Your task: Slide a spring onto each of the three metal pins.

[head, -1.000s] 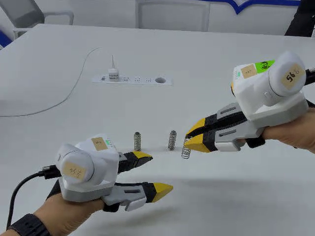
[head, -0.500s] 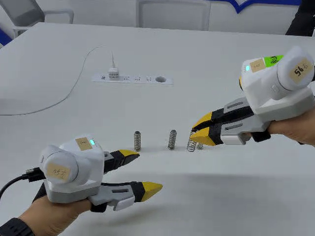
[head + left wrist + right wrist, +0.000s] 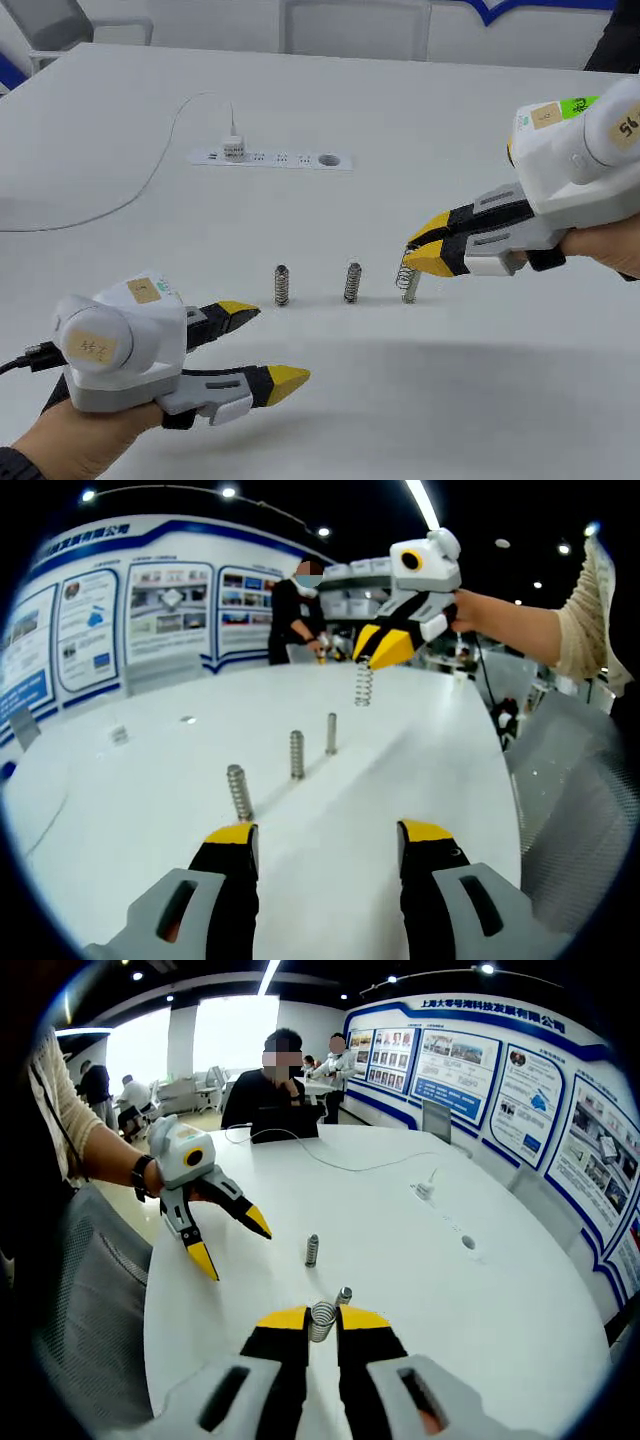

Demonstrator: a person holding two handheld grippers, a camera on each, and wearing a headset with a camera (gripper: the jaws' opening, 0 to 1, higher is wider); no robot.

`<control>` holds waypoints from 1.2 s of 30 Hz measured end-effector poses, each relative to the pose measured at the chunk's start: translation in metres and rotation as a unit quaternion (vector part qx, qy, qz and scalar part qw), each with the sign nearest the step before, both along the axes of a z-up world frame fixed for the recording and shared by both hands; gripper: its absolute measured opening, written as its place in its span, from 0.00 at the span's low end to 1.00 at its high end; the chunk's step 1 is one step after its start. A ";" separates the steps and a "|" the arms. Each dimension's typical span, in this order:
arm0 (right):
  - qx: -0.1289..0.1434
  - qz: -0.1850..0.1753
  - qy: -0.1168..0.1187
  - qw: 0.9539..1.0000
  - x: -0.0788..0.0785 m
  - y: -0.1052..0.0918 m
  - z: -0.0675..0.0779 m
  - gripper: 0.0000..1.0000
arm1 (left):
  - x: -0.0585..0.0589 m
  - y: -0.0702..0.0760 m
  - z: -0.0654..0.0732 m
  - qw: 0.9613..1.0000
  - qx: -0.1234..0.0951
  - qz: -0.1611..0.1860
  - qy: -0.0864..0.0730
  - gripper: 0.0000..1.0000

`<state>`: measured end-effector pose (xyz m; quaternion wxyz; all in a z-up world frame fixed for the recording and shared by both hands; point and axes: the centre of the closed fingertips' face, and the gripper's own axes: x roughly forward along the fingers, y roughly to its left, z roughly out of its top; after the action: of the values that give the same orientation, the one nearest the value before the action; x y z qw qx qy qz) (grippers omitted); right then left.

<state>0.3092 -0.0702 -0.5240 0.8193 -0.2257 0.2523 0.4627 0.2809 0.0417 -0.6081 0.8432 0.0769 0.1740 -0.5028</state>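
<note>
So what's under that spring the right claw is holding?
A bare metal pin stands on the white table, just below and beside the spring hanging from the right claw. The claw's tips cover the spring's top. Whether its lower end touches the pin cannot be told.

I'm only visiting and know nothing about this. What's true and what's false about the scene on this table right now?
1. The right tool is gripping a spring. True.
2. All three pins already carry springs. False: two pins do, while the third pin is bare.
3. The left tool is holding a spring. False: it is open and holds nothing.
4. A power strip lies on the table beyond the pins. True.
</note>
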 end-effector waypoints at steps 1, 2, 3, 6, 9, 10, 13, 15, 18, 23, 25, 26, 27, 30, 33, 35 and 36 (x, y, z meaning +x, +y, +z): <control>0.000 -0.003 -0.002 1.000 0.002 -0.002 0.001 0.11 | 0.000 0.000 0.000 1.000 0.000 0.001 0.000 0.57; -0.001 -0.005 -0.004 1.000 0.004 -0.003 0.001 0.11 | 0.000 0.001 0.000 1.000 0.000 0.001 0.001 0.57; -0.003 -0.009 -0.005 1.000 0.006 -0.005 0.001 0.11 | 0.001 0.002 0.000 1.000 0.000 0.002 0.001 0.57; -0.007 -0.015 -0.007 1.000 0.012 -0.010 0.000 0.11 | 0.001 0.002 0.000 1.000 -0.001 0.005 0.001 0.57; -0.011 -0.020 -0.009 1.000 0.016 -0.013 -0.001 0.11 | 0.001 0.003 0.000 1.000 0.000 0.006 0.001 0.57; -0.011 -0.022 -0.008 1.000 0.018 -0.015 -0.001 0.11 | 0.001 0.003 0.000 1.000 0.000 0.006 0.001 0.57; -0.013 -0.028 -0.010 0.999 0.023 -0.019 -0.002 0.11 | 0.001 0.004 0.000 1.000 0.001 0.008 0.003 0.57; -0.014 -0.032 -0.010 0.999 0.025 -0.022 -0.003 0.11 | 0.001 0.005 -0.001 1.000 0.002 0.008 0.003 0.57; -0.013 -0.038 -0.012 0.999 0.029 -0.025 -0.003 0.11 | 0.001 0.006 -0.001 1.000 0.002 0.009 0.002 0.57; -0.016 -0.046 -0.012 0.999 0.035 -0.028 -0.007 0.11 | 0.002 0.008 -0.001 1.000 0.003 0.011 0.003 0.57; -0.016 -0.050 -0.011 0.999 0.038 -0.030 -0.009 0.11 | 0.002 0.007 -0.001 1.000 0.004 0.011 0.003 0.56; -0.016 -0.051 -0.011 0.998 0.039 -0.030 -0.010 0.11 | 0.002 0.008 -0.001 1.000 0.004 0.011 0.003 0.56; -0.016 -0.053 -0.011 0.998 0.040 -0.031 -0.010 0.11 | 0.002 0.008 -0.001 1.000 0.004 0.011 0.003 0.56; -0.017 -0.057 -0.009 0.998 0.043 -0.032 -0.015 0.11 | 0.002 0.008 -0.002 1.000 0.005 0.012 0.003 0.56; -0.014 -0.061 -0.006 0.998 0.045 -0.033 -0.017 0.11 | 0.002 0.009 -0.002 1.000 0.006 0.013 0.003 0.56; -0.015 -0.063 -0.004 0.998 0.046 -0.034 -0.020 0.11 | 0.003 0.009 -0.002 1.000 0.006 0.014 0.003 0.56; -0.015 -0.065 -0.004 0.998 0.047 -0.035 -0.021 0.11 | 0.003 0.009 -0.002 1.000 0.006 0.014 0.003 0.56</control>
<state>0.3558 -0.1049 -0.5451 0.8451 -0.2228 0.2700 0.4041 0.2835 0.0510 -0.6098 0.8490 0.0779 0.1811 -0.4903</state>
